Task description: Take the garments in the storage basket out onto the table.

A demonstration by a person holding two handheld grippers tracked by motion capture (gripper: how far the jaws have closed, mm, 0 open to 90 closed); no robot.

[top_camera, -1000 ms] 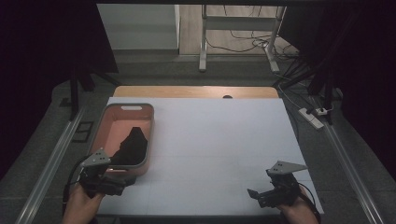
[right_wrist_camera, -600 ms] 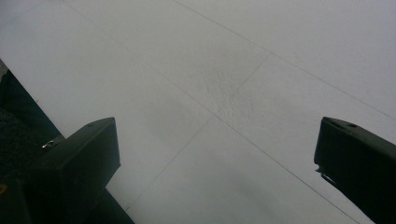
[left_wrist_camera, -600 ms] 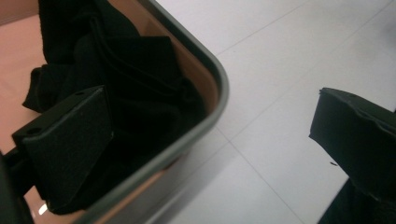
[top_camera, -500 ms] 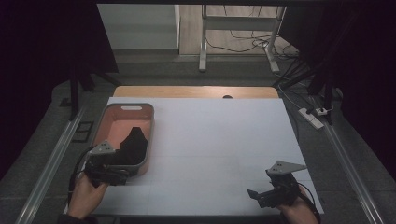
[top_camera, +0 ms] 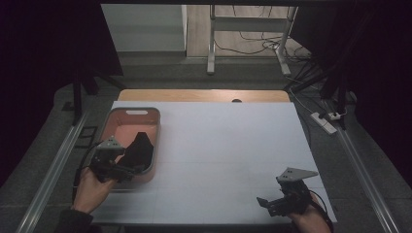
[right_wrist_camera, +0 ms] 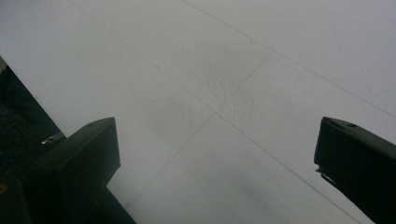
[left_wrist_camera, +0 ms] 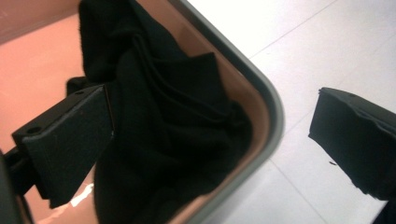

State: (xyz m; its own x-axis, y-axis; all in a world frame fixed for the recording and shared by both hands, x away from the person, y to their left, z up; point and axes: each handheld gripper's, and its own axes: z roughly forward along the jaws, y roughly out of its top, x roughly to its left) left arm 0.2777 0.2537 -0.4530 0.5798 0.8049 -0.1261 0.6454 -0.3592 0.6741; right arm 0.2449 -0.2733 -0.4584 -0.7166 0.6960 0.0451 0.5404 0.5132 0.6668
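Black cloth [left_wrist_camera: 177, 130], crumpled, in pink tub [left_wrist_camera: 275, 116]

Left black two-jaw handheld gripper [top_camera: 122, 170]: grey three-cornered plate on top with small dark holes, thin black cable looping off its rear, dark sleeve cuff at the wrist behind it. Its jaws are flat matte-black rectangular pads, one with a small round screw hole near the corner. Right black two-jaw handheld gripper [top_camera: 266, 204]: same grey plate, black cable circling the wrist, blocky black jaws.

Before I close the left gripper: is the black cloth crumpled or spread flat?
Crumpled: the black cloth lies bunched in folds in the pink tub's near corner.
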